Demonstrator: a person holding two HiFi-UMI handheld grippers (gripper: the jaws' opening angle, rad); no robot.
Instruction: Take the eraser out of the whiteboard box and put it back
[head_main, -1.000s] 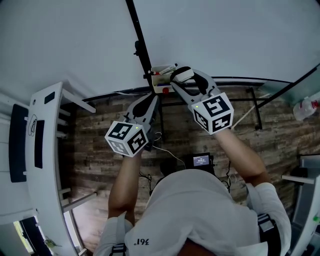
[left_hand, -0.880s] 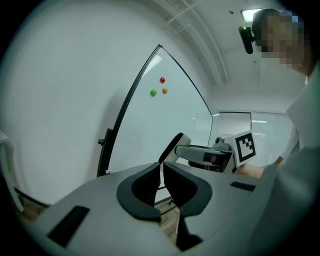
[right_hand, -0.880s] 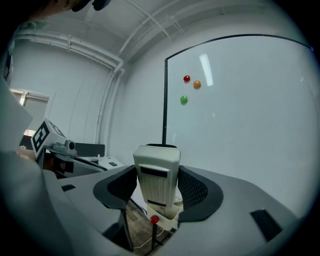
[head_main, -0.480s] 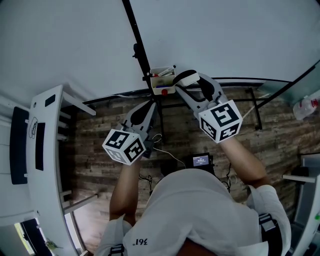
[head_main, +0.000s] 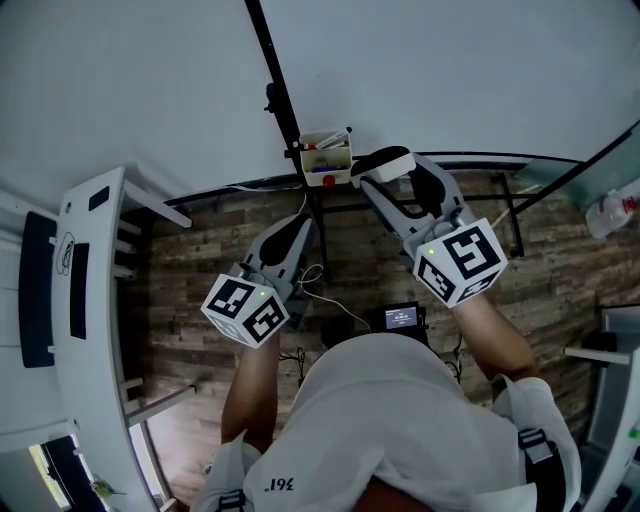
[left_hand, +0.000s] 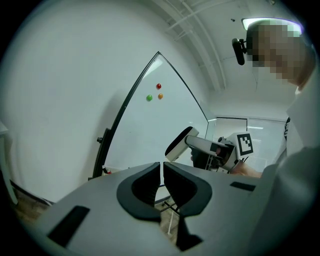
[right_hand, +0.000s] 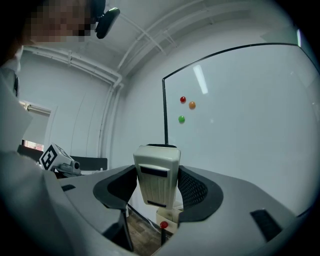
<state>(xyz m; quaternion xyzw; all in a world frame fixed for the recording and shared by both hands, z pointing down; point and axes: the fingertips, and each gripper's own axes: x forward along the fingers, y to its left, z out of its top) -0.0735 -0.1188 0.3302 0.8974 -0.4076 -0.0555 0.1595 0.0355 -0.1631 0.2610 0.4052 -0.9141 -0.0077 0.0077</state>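
Note:
My right gripper (head_main: 392, 172) is shut on the white eraser (head_main: 385, 161), holding it to the right of the whiteboard box (head_main: 325, 160) and clear of it. In the right gripper view the eraser (right_hand: 157, 174) stands upright between the jaws of that gripper (right_hand: 158, 186), with the box (right_hand: 168, 218) below it. The small white box hangs on the whiteboard's black frame and holds markers and a red-capped item. My left gripper (head_main: 291, 237) hangs lower, below the box. Its jaws (left_hand: 162, 181) are together with nothing between them. The eraser (left_hand: 178, 143) also shows in the left gripper view.
The whiteboard (head_main: 430, 70) fills the top of the head view, with coloured magnets (right_hand: 183, 107) on it. A white shelf unit (head_main: 85, 300) stands at the left. Its black stand legs (head_main: 510, 215) cross the wooden floor. A small screen device (head_main: 403, 320) lies on the floor.
My right gripper has drawn the eraser away from the box, down and to the right. My left gripper has dropped back a little from the box.

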